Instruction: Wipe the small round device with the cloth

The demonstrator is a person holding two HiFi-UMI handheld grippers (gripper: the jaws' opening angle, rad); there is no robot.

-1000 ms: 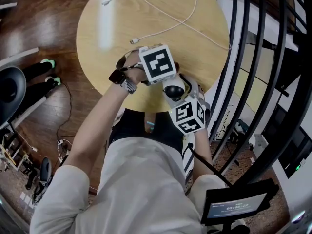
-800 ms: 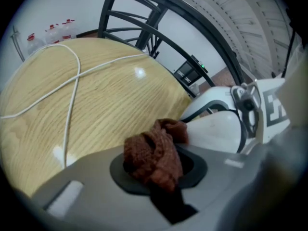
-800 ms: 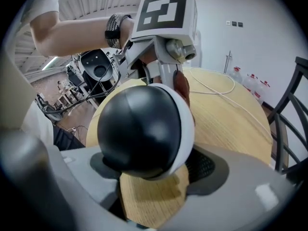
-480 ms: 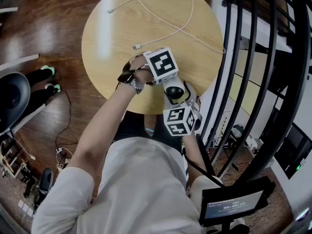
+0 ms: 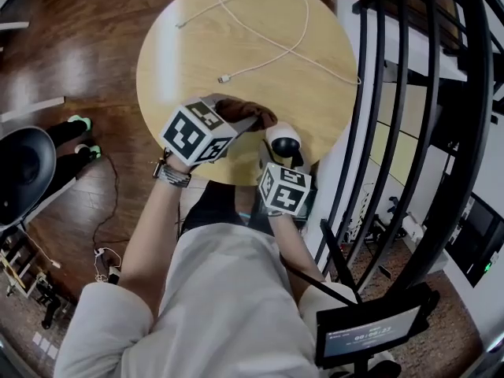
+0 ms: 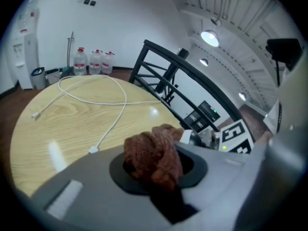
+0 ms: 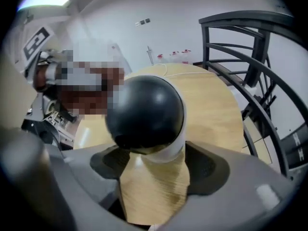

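Observation:
The small round device (image 5: 283, 142), a white body with a black dome (image 7: 144, 110), is held above the near edge of the round wooden table (image 5: 197, 46). My right gripper (image 5: 285, 162) is shut on its white sides from below (image 7: 155, 163). The brown cloth (image 5: 246, 112) is bunched between the jaws of my left gripper (image 5: 233, 121), which is shut on it. The cloth (image 6: 153, 153) sits just left of the device and slightly above it; I cannot tell whether they touch. The marker cube (image 5: 197, 132) of the left gripper faces up and to the left.
A white cable (image 5: 268, 42) loops across the far half of the table. Black railing bars (image 5: 409, 116) stand close on the right. A black chair (image 5: 20, 164) and someone's green-tipped shoes (image 5: 77, 101) are on the wooden floor at left. A small screen (image 5: 366, 335) sits at bottom right.
My left gripper has swung left off the top of the device and turned, which uncovers the cloth. The right gripper has rolled while it keeps the device near the table edge.

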